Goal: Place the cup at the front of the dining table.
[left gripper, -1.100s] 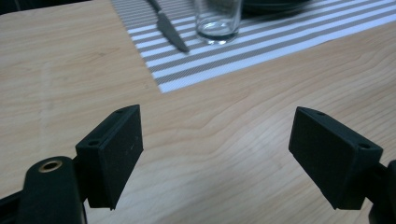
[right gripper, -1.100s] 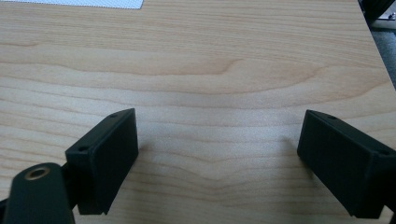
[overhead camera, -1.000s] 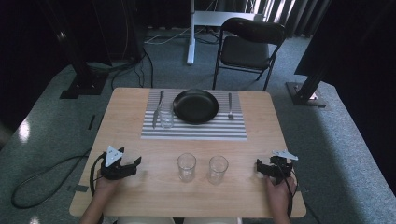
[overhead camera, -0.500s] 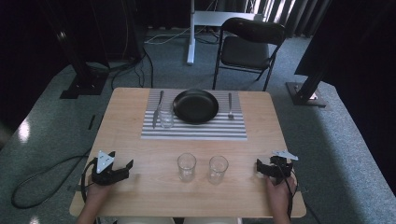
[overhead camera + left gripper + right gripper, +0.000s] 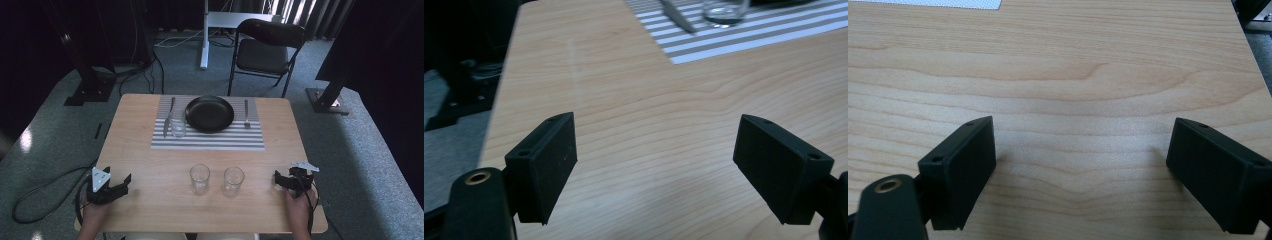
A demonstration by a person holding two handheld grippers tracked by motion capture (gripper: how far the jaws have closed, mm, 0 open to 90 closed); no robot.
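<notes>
— Jaws on the left gripper (image 5: 120, 187) stand wide apart with nothing between them — just bare wood of the pale wooden table (image 5: 150, 165) near its left edge.
— And moving right?
— Two clear, empty drinking glasses, the left glass (image 5: 199, 178) and the right glass (image 5: 233, 181), stand upright just beside each other, near the table's front edge, well apart from either gripper.
— Far right?
— Right gripper (image 5: 280, 179) — jaws spread equally wide, gripping nothing, low over the tabletop.
</notes>
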